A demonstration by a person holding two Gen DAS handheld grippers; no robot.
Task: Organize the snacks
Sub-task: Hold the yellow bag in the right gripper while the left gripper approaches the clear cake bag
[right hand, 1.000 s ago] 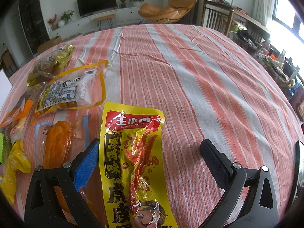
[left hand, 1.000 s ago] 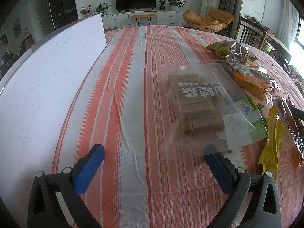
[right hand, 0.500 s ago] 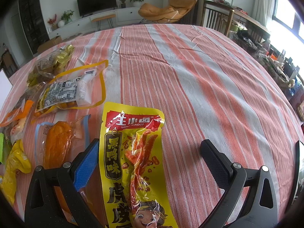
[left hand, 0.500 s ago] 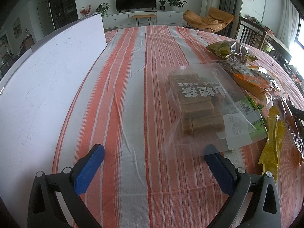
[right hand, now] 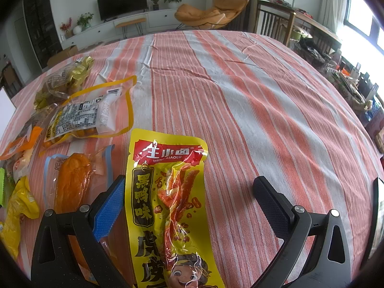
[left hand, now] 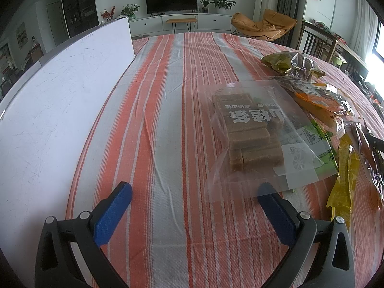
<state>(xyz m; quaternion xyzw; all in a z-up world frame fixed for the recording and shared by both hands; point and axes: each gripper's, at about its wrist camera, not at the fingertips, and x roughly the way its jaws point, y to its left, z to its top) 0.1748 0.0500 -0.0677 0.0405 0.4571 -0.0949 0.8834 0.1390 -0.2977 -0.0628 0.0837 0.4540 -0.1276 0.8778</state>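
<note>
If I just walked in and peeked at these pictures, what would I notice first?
Probably the bright yellow snack packet with a red top and a cartoon face, lying flat between the open fingers of the right gripper. Next, the clear bag of brown bars, lying ahead of the open left gripper on the orange-and-white striped tablecloth. A big white board fills the left side of that view.

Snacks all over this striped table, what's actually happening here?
A person holds two grippers, both open and holding nothing. The left gripper hovers near the clear bag of brown bars, with a white board on its left. The right gripper straddles the yellow snack packet. All packets lie loose on the tablecloth; no sorting shows yet.
</note>
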